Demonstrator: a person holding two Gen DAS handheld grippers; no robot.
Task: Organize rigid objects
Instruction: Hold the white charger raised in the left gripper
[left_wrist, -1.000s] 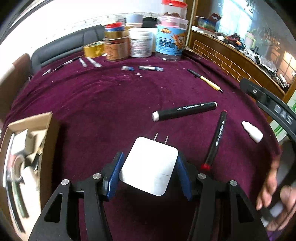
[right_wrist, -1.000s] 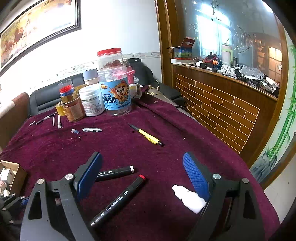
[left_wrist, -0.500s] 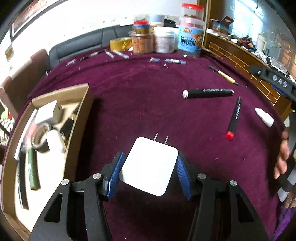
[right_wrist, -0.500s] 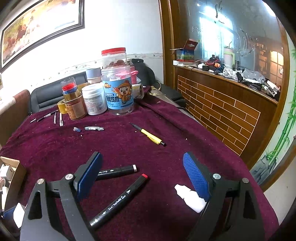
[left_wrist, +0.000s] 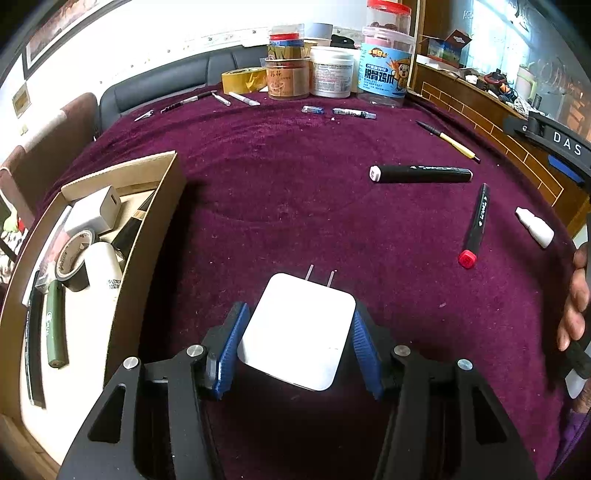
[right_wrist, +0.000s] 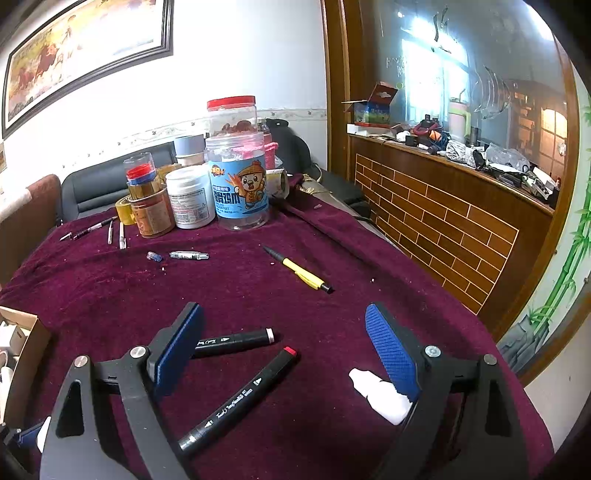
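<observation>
My left gripper (left_wrist: 297, 332) is shut on a white plug charger (left_wrist: 299, 330), its two prongs pointing forward, held above the purple cloth just right of the cardboard box (left_wrist: 162, 184). The box holds another white charger (left_wrist: 94, 214), a tape roll (left_wrist: 74, 258), a white bottle and pens. My right gripper (right_wrist: 284, 347) is open and empty above two black markers: a white-capped one (right_wrist: 232, 341) and a red-capped one (right_wrist: 240, 398). A small white bottle (right_wrist: 380, 395) lies by its right finger.
A yellow pen (right_wrist: 299, 275) lies mid-table. Jars (right_wrist: 240, 177) and a yellow tape roll (left_wrist: 243, 79) stand at the far edge, with small pens and a vial (right_wrist: 188, 254) before them. A brick-faced counter (right_wrist: 461, 221) is to the right.
My left gripper has carried the charger leftward toward the box, which now shows more fully. The right gripper has barely moved and stays open.
</observation>
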